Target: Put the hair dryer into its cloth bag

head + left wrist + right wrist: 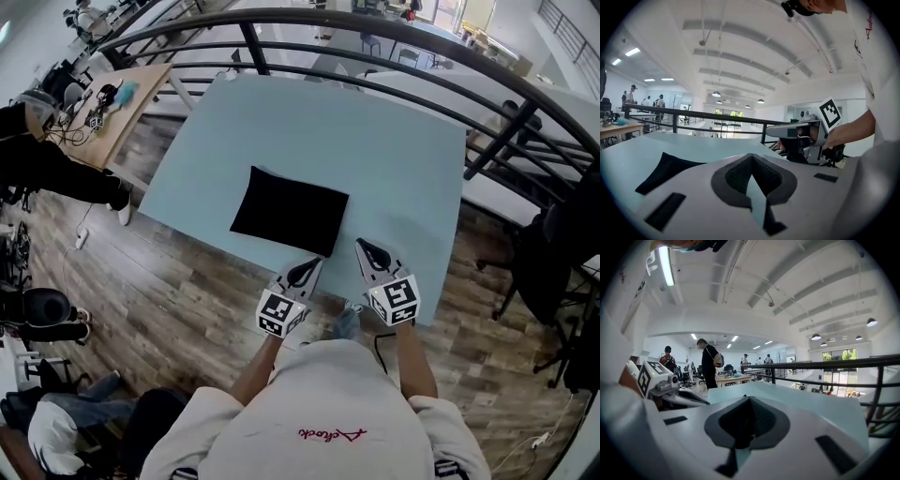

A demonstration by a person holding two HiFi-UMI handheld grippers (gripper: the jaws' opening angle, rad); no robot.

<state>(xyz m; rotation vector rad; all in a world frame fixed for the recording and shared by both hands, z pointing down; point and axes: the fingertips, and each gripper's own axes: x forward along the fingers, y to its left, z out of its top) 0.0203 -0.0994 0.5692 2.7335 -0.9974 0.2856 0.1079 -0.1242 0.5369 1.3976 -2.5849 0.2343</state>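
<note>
A flat black cloth bag (289,211) lies on the light blue table (384,150), near its front edge. No hair dryer shows in any view. My left gripper (313,264) hovers just in front of the bag's near right corner, jaws shut and empty. My right gripper (362,245) is beside it to the right, over the table's front edge, also shut with nothing in it. In the left gripper view the shut jaws (751,158) point over the table, with the bag (665,171) at lower left and the right gripper (806,135) at the right. The right gripper view shows its shut jaws (749,401) and the left gripper (670,391).
A curved black railing (375,33) runs behind and to the right of the table. A wooden desk (127,103) with gear stands at the far left, with a person (56,169) beside it. Dark office chairs (553,262) stand at the right. Several people stand in the background (708,364).
</note>
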